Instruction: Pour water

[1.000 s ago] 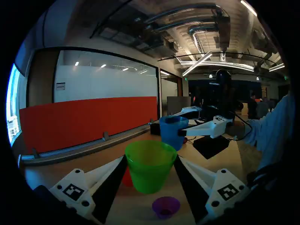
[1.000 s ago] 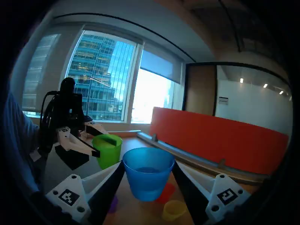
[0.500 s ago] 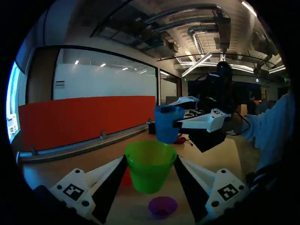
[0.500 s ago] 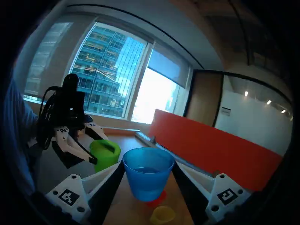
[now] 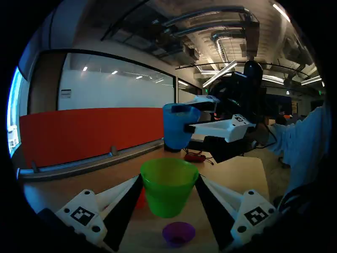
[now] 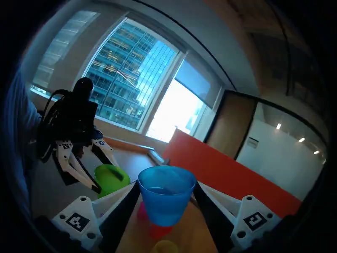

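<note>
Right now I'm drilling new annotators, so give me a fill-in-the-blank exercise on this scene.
The left gripper is shut on a translucent plastic cup coloured ____. The right gripper holds a blue plastic cup ____ than that cup. The small plastic cup lowest in the left gripper view is ____.
Missing: green; higher; purple.

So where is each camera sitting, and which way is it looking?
Left gripper view: rides on the left gripper, looking along its fingers past the green plastic cup they hold, toward the orange wall panel; a light sleeve shows at right.
Right gripper view: rides on the right gripper, looking between its fingers past the blue plastic cup toward the big windows.
Shared: both cups, the other gripper, the orange panel.
</note>
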The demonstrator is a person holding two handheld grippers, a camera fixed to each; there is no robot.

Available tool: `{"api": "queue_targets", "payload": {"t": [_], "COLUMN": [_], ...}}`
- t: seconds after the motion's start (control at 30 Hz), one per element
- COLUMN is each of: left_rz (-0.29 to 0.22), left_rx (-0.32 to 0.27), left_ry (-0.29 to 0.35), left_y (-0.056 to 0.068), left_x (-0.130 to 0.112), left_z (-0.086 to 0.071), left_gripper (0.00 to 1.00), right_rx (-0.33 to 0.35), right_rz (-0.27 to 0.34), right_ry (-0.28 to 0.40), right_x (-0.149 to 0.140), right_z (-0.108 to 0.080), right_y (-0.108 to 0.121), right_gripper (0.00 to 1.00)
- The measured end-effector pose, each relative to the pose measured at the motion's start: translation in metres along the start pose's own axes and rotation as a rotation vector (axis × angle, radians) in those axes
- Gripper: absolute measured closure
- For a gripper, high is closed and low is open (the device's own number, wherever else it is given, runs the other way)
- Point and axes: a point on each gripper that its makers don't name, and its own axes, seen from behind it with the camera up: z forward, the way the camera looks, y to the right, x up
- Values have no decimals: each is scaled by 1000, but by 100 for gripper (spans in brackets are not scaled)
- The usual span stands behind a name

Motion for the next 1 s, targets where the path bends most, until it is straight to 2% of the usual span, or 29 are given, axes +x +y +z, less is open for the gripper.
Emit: {"api": "queue_targets", "payload": {"t": [0.83,1.0], "left_rz": [5,3], "left_rx": [-24,-28], "left_ry": [10,14], "left_y": [6,8], "left_x": [7,8], "left_z": [3,4], "left_gripper": [12,13], "right_rx": [-13,-12], "right_rz": [-395,-450], "right_ry": [-3,-5], "right_x": [32,37], "right_z": [19,24], "right_y": [9,8], "right_gripper": [9,9]}}
